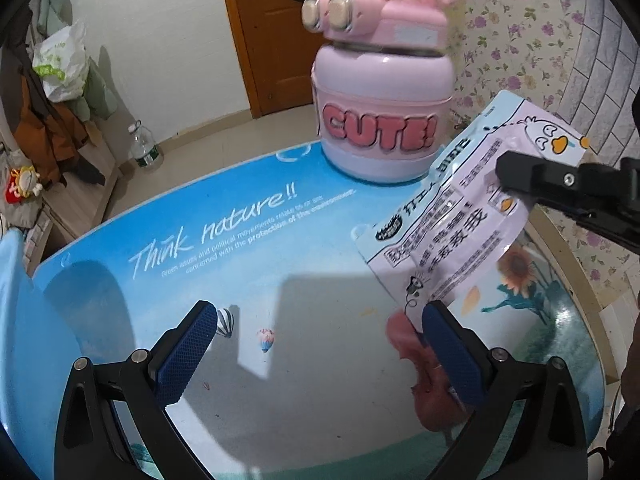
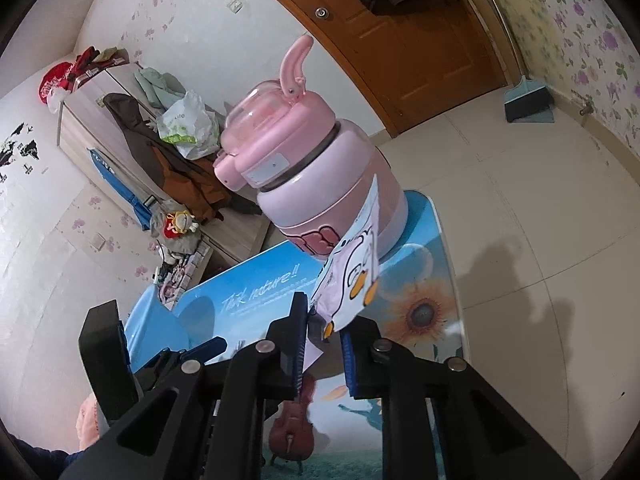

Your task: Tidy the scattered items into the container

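Observation:
A white snack packet with a cartoon duck (image 1: 452, 216) hangs tilted above the table, held at its top edge by my right gripper (image 1: 504, 178). In the right wrist view the packet (image 2: 352, 276) sits between the blue pads, and my right gripper (image 2: 325, 344) is shut on it. My left gripper (image 1: 320, 332) is open and empty, low over the table, with its right finger beside the packet's lower corner. A pink jug marked "CUTE!" (image 1: 382, 120) with a lidded top stands at the table's far edge; it also shows in the right wrist view (image 2: 320, 184).
The table (image 1: 200, 248) has a glossy blue sky print with "Think nature!!". A plastic water bottle (image 1: 144, 148) stands on the floor by the wall. A cabinet with clothes and a bag (image 2: 176, 136) is at the left. A wooden door (image 2: 420, 40) is behind.

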Demonstrator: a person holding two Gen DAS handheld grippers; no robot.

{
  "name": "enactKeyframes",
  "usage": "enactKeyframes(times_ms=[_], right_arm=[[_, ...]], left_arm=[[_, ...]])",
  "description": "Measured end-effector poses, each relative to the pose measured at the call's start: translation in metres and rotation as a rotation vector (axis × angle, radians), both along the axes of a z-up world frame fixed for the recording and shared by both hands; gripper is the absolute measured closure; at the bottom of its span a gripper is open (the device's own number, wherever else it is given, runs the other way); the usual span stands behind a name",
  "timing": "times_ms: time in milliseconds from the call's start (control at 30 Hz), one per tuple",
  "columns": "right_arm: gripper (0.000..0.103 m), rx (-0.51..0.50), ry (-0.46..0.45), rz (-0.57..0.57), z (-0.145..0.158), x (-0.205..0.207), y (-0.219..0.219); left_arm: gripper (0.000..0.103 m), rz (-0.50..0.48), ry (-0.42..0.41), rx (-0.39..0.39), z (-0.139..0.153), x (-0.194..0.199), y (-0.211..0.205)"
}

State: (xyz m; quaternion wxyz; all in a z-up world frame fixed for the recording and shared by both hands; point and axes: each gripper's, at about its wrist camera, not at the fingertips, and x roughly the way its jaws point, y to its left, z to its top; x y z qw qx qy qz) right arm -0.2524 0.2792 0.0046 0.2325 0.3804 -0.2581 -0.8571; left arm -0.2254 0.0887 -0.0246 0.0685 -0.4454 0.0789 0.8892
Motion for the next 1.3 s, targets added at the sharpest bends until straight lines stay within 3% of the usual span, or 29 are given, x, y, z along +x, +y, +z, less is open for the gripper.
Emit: enactKeyframes(times_ms=[200,533,600,767,1300], right_arm=[[0.088,-0.009,0.000,-0.013,0.005,0.009,0.000],[0.088,-0.008,-0.006,0.008,0.009,0.024,-0.012],[0.088,-0.013,-0.002,0.012,0.010,0.026,-0.012],[0.088,-0.018,0.002,0.015,0.011,0.026,-0.016],[0.088,-0.038,-0.004,0.036,0.009,0.027,-0.008]], left_arm=[[0.000,-0.054,0.011,0.054,0.012,0.015,0.008],[0.001,-0.141,0.052,-0.036,0.003,0.007,0.043],[0.008,-0.154,0.064,-0.047,0.002,0.003,0.048],[0.058,-0.185,0.051,-0.051,-0.003,-0.004,0.052],[0.080,-0.249,0.069,-0.079,-0.004,0.008,0.039]])
